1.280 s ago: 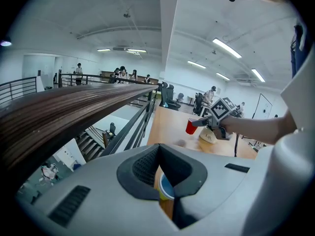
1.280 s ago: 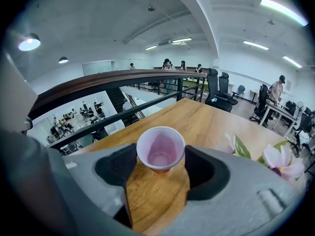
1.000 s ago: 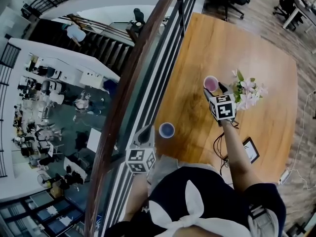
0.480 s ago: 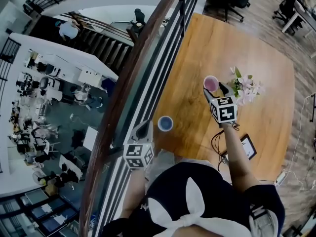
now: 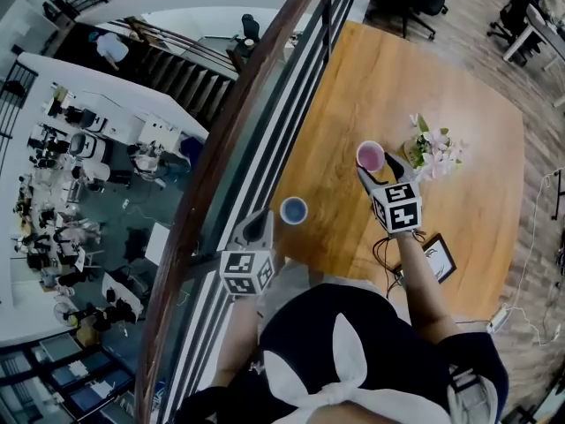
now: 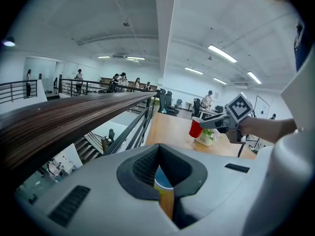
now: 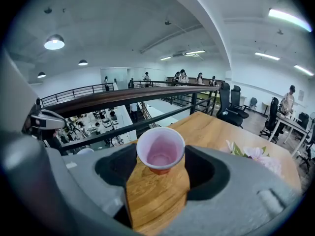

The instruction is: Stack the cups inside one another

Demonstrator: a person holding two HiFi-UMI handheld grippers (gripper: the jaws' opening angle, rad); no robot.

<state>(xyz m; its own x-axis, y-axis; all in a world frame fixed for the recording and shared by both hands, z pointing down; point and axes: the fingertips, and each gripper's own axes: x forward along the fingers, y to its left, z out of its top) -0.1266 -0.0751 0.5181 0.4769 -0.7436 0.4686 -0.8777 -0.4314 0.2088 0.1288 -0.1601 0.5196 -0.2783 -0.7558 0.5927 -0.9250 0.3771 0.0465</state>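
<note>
finding 1, right side. the right gripper (image 7: 160, 157) is holding the red cup (image 5: 371, 156) by its wall just under the rim, jaws standing wide with a pad bearing on each side. the cup is riding mouth up, close to upright, and is showing an empty pale interior. in the left gripper view it is hanging clear of the table (image 5: 459, 87), just in front of the flowers (image 5: 433, 148).

finding 2, left side. the left gripper (image 6: 160, 167) is carrying the blue cup (image 5: 293, 210) between its jaws at a narrower setting, and the pads appear to be pressing on its sides. this cup is also sitting mouth up. whether its base is resting on the wood or hanging just above it cannot be told.

finding 3, governing relation. in the head view the blue cup is lying to the left of the red cup and nearer the person, close to the table edge along the railing (image 5: 229, 148); the two are standing well apart. both long axes are running vertical, so no turning is looking necessary.

judgement. the right hand is the better placed to travel: the red cup is needing to come left and toward the person until its base is sitting over the blue mouth, then descend straight. the main risk is appearing to be an off-centre approach catching the blue rim.
</note>
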